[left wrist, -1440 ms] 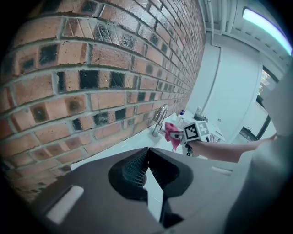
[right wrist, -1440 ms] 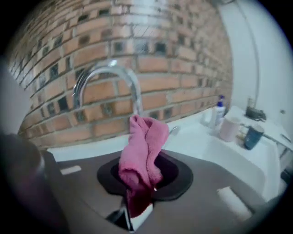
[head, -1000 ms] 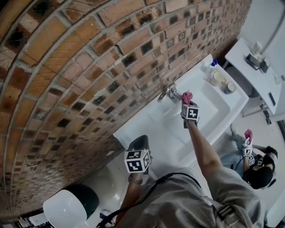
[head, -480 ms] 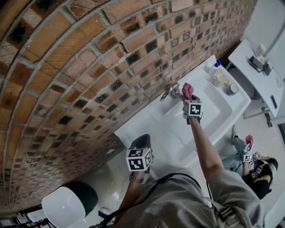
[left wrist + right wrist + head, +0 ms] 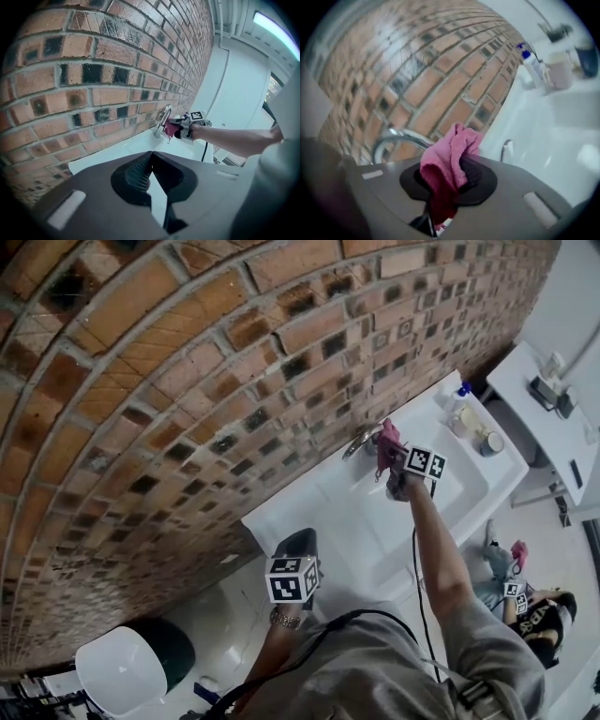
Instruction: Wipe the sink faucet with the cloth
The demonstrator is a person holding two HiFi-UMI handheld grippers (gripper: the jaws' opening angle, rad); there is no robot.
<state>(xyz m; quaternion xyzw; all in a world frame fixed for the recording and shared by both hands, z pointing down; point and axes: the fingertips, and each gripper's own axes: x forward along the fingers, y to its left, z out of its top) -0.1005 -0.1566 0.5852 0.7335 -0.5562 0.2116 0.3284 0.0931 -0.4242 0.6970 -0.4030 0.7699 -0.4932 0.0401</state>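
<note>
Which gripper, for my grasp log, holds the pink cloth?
The right gripper: it is shut on the pink cloth by the faucet. The left gripper is shut on nothing, back from the sink.

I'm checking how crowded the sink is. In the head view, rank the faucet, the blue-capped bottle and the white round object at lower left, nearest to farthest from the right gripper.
1. faucet: just left of the right gripper.
2. blue-capped bottle: on the sink's far right corner.
3. white round object: lower left, well past the sink.
</note>
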